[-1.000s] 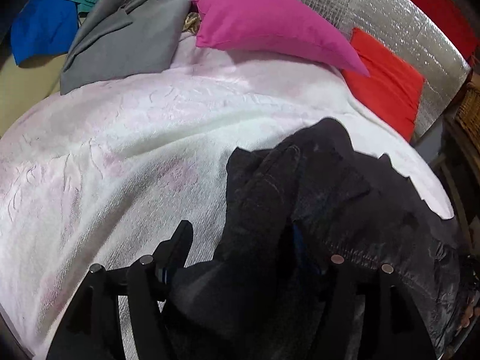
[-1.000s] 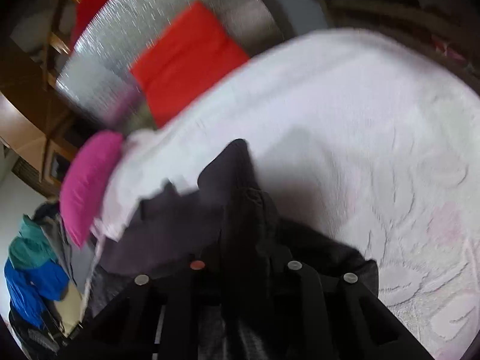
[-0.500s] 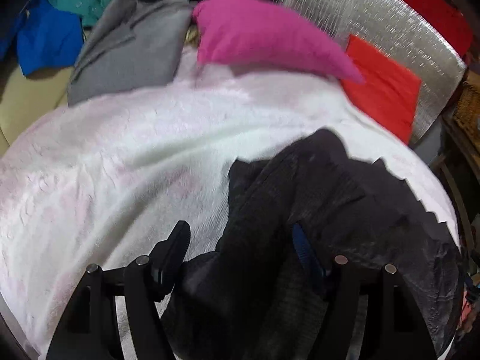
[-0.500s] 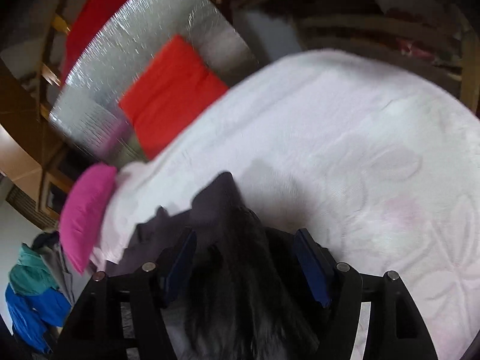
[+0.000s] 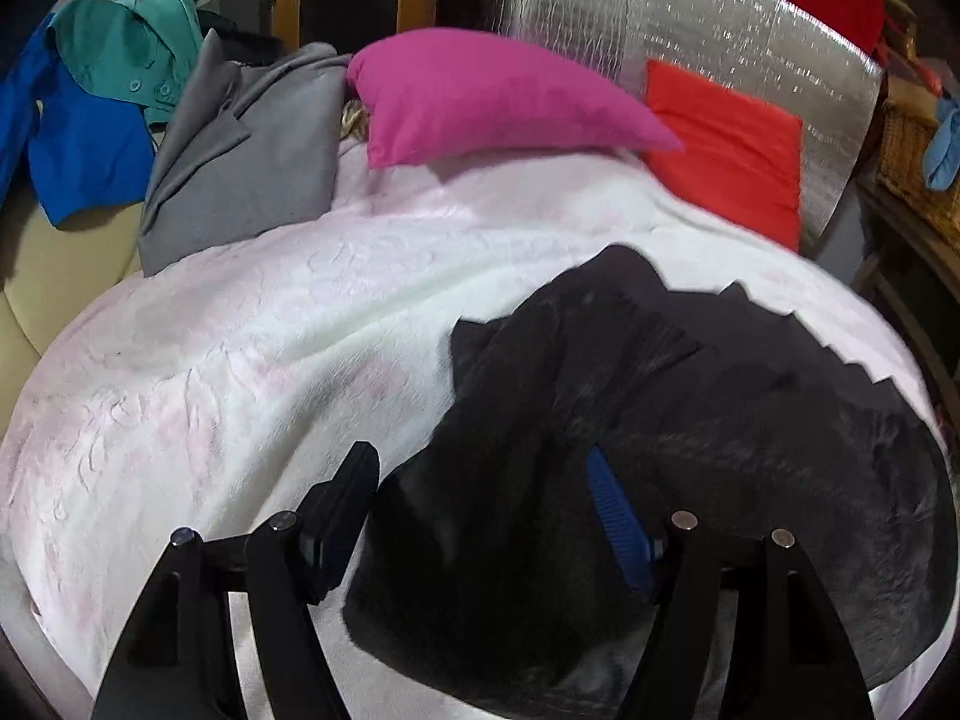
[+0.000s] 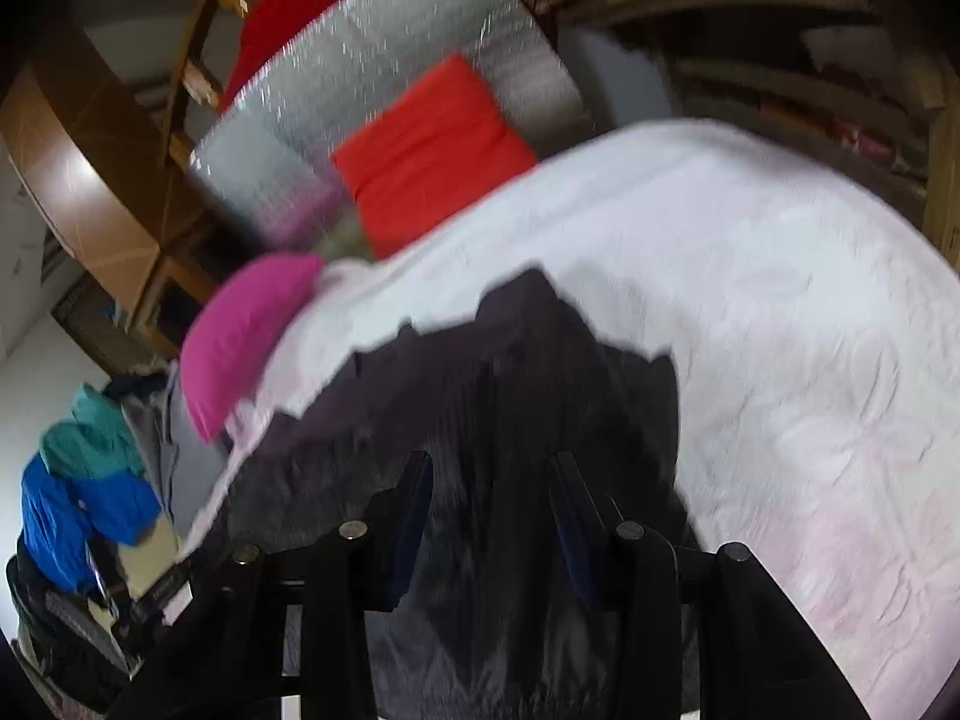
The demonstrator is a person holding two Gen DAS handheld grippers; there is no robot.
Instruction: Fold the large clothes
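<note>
While a dark garment (image 5: 690, 420) lies crumpled on the near right part of the bed (image 5: 270, 330), the left tool (image 5: 486, 480) stands wide open over it, cloth bunched between its fingers but not pinched. The right tool (image 6: 492, 480) is closing, with a fold of the same garment (image 6: 522, 372) between its jaws; the blurred view does not show the pads pressing yet. At the far end lie a pink pillow (image 5: 480, 96) and a red cushion (image 5: 726, 150) against a silver sheet (image 5: 690, 18). A grey garment (image 5: 240, 150) lies far left.
</note>
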